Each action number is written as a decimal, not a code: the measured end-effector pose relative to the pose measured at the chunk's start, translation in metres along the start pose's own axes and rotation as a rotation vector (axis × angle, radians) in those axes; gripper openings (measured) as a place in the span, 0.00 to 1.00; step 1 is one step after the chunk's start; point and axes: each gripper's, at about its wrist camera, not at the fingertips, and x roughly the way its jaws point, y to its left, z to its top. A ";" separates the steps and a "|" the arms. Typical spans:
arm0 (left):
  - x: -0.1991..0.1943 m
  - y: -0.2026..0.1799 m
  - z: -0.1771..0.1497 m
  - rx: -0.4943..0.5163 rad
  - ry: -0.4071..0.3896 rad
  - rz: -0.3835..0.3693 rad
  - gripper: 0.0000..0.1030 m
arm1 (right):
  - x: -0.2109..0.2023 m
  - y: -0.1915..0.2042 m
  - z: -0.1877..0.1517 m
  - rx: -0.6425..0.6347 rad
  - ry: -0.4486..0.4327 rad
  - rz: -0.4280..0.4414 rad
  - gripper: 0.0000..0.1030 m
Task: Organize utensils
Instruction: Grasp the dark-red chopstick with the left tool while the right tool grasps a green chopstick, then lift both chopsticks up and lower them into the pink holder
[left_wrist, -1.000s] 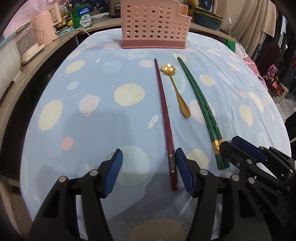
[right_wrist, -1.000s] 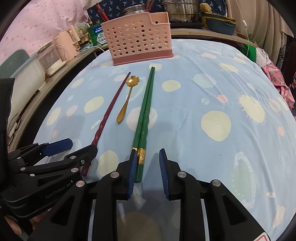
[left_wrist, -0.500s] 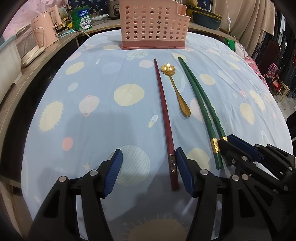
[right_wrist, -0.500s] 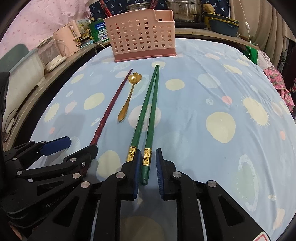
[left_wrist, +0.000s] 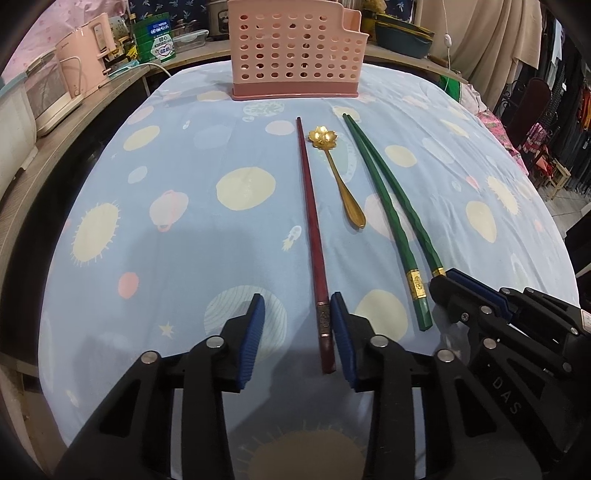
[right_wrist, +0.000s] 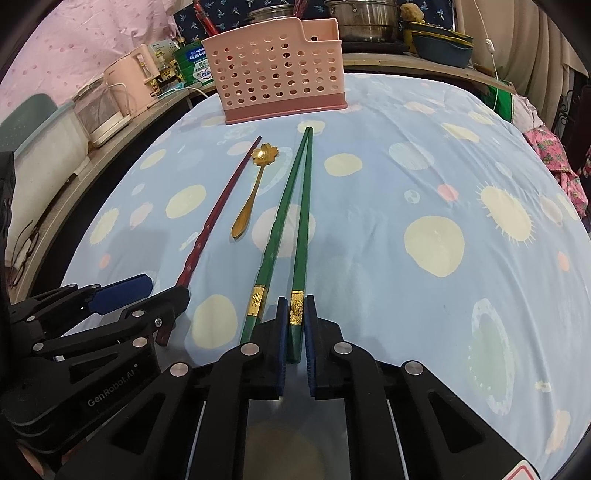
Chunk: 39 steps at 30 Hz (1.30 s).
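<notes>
2 sets of tongs work at the near ends: the right tongs (right_wrist: 294, 334) have just closed on 1 green chopstick (right_wrist: 300, 236), while the left tongs (left_wrist: 297, 334) — narrowing but not yet gripping — straddle the dark red chopstick (left_wrist: 312, 236) on the tabletop (left_wrist: 147, 229). Such an end grip could let a stick pivot and droop. Both sticks point lengthwise toward the pink perforated plastic holder (left_wrist: 295, 51).

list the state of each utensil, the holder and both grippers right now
red chopstick: flat on the cloth, thick end between the left pads
gold spoon: flat, untouched
left green chopstick: flat, free
right green chopstick: thick end clamped
pink holder: upright, looks empty
left gripper: jaws just closing, gap remains
right gripper: shut on one green chopstick
</notes>
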 end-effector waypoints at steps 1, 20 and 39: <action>0.000 0.000 0.000 0.000 0.000 -0.002 0.27 | 0.000 0.000 0.000 0.000 0.000 0.000 0.08; -0.031 0.006 0.010 -0.030 -0.059 -0.041 0.07 | -0.026 -0.011 0.005 0.045 -0.042 0.029 0.07; -0.120 0.023 0.115 -0.068 -0.353 -0.041 0.07 | -0.117 -0.031 0.100 0.102 -0.345 0.069 0.07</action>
